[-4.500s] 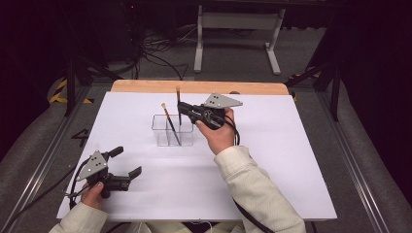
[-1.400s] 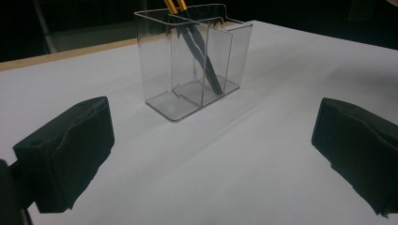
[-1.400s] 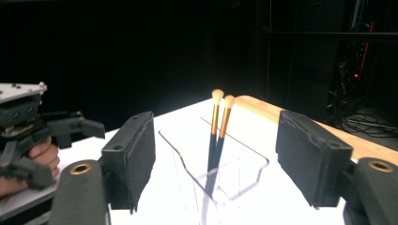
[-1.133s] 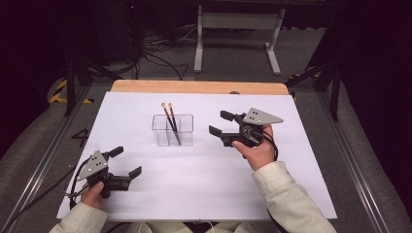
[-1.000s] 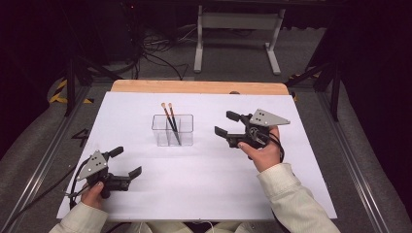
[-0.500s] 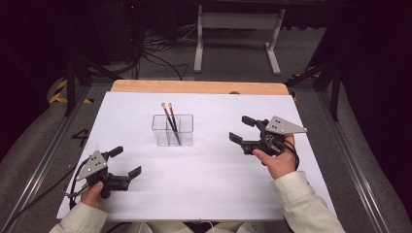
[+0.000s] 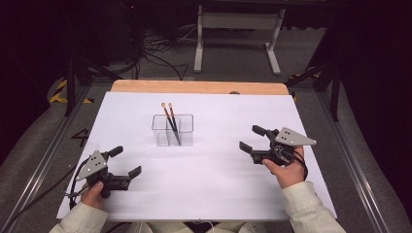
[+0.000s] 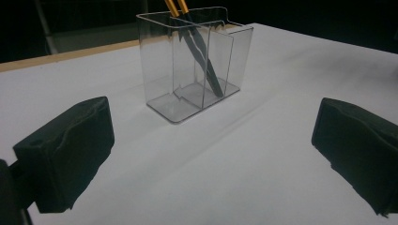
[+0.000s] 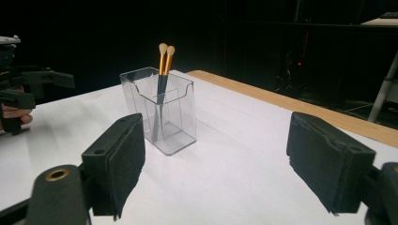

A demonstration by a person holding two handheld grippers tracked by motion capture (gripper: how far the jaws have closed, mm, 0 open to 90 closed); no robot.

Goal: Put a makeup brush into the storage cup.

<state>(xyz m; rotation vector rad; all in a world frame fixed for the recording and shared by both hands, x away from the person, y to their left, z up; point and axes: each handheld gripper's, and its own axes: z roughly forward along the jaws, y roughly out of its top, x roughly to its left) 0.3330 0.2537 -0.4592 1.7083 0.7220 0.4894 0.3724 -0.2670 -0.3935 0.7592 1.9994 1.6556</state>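
Observation:
A clear plastic holder [image 7: 173, 130] stands upright mid-table, and two brushes [image 7: 170, 119] with gold ferrules and dark handles lean in it. My left gripper [image 7: 127, 161] rests at the near left, open with nothing between its pads, aimed at the holder [image 8: 197, 70] and the brushes [image 8: 202, 58]. My right gripper [image 7: 250, 138] hovers to the right of the holder, well apart from it. Its jaws have just been opening and stand wide with nothing between them. The right gripper view has the holder [image 9: 164, 112], the brushes [image 9: 164, 61] and the left gripper [image 9: 28, 89] far off.
A white sheet [image 7: 214, 189] covers the table, with a wooden edge [image 7: 199, 87] along the far side. Metal rails [image 7: 350, 145] run down both sides. A stand's legs [image 7: 235, 43] and cables lie on the floor beyond.
My right gripper has drawn away from the holder, to the right, nearer the person and a little lower. A second brush now stands in the holder. The left gripper has stayed put.

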